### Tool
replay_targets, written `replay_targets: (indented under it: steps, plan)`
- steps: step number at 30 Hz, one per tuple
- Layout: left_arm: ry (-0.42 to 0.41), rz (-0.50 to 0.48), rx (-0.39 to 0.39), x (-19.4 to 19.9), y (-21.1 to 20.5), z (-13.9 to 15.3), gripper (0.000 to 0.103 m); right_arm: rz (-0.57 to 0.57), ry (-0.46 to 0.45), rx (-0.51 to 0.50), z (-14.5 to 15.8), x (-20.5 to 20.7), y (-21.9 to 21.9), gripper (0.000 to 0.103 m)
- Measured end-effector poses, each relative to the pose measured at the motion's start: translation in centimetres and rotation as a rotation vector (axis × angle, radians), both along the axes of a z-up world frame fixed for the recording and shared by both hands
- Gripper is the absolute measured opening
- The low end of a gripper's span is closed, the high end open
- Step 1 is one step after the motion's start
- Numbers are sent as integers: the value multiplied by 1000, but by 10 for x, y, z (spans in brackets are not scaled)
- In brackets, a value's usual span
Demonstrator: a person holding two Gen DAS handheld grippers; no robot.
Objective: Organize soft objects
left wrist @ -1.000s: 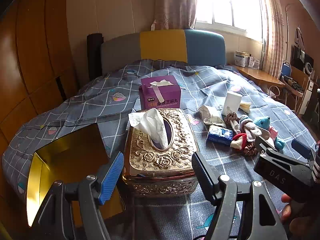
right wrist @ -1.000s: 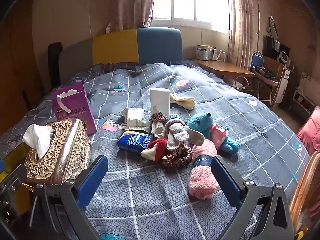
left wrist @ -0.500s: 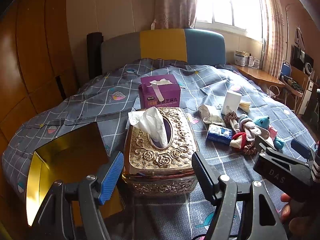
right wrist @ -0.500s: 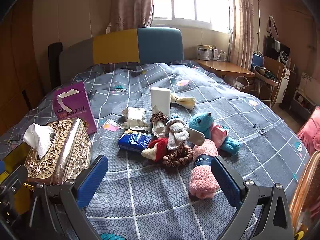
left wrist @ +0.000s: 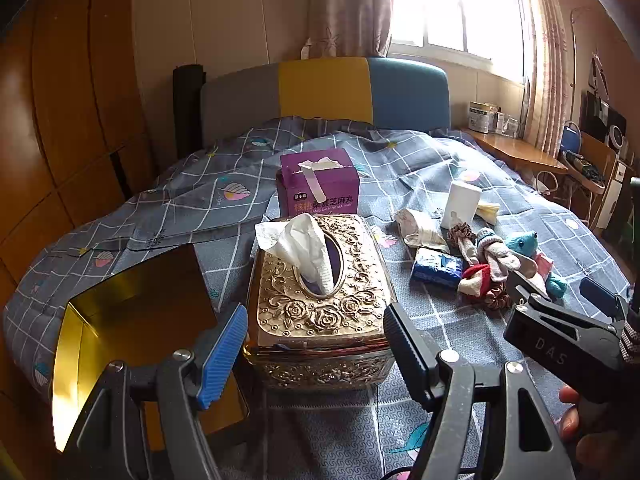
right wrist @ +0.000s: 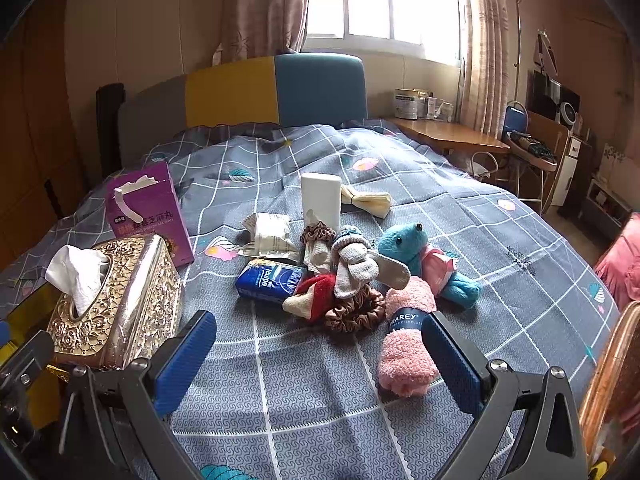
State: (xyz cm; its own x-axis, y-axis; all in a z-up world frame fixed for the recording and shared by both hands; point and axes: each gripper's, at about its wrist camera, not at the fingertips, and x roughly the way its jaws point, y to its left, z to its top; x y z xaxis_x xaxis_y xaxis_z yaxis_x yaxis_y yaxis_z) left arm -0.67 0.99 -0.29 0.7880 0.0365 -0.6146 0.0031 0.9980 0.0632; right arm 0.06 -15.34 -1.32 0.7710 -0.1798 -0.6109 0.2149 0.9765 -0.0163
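Nothing has shifted since the earlier frames. The bed (right wrist: 460,216), under a grey checked quilt, carries everything. The open gold tin (left wrist: 132,320) is cut off behind the left tool (left wrist: 316,344), whose jaws stand wide and empty before the embossed gold tissue box (left wrist: 320,296). The right tool (right wrist: 320,360) also gapes, holding nothing. Beyond it lie a fuzzy pink rolled cloth (right wrist: 404,344), a teal plush toy (right wrist: 412,252), tangled socks (right wrist: 352,268) and a satin scrunchie (right wrist: 352,314), partly overlapping.

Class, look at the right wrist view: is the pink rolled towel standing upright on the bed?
No, the pink rolled towel lies on its side on the bedspread, just ahead of the open right gripper.
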Motion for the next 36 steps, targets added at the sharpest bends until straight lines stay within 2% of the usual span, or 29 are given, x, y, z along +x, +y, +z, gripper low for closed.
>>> replay_targets:
  steps: [36]
  plan:
    - [15, -31, 4, -1, -7, 1, 72, -21, 6, 20, -3, 0, -14, 103]
